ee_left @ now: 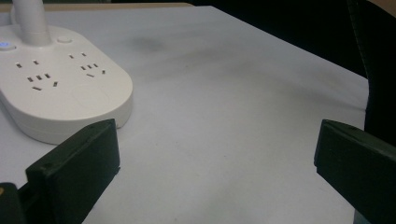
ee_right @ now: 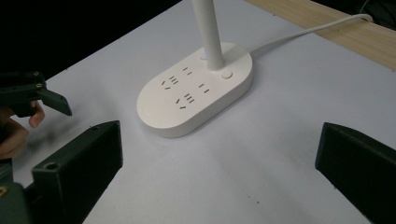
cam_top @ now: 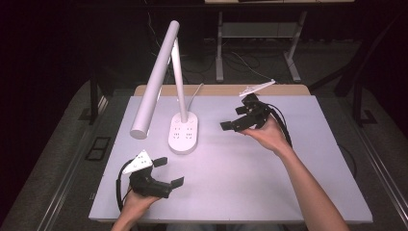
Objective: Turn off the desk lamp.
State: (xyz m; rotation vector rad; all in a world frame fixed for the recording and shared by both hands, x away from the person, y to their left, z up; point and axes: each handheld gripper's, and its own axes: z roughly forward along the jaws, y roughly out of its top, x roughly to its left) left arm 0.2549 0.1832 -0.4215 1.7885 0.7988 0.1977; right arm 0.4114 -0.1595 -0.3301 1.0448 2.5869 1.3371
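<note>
High view first: I see a pale grey rectangular table top (cam_top: 269,168) with a strip of light wood along its far edge, and on it a white desk lamp whose oval base (cam_top: 183,132) carries several socket outlets. From the base a slim white stem (cam_top: 178,72) rises, and a long white tubular lamp head (cam_top: 154,82) slopes down from the top of the stem toward the near left, its end hanging above the table to the left of the base. A white cord (cam_top: 194,95) runs from the back of the base toward the far edge.

My left gripper (cam_top: 168,172) sits near the front left of the table, held in the left hand (cam_top: 137,202), its black jaws spread wide apart with nothing between them. In the left gripper view the base (ee_left: 60,88) lies just ahead and to the left of the jaws, apart from them, with a small blue light at its rim.

My right gripper (cam_top: 232,123) is raised to the right of the base, held by the right hand (cam_top: 267,134) and pointing toward the lamp. In the right gripper view its jaws are likewise wide apart and empty, with the base (ee_right: 196,93) ahead, the cord (ee_right: 303,32) trailing off behind it, and the left gripper (ee_right: 28,93) at the left edge.
</note>
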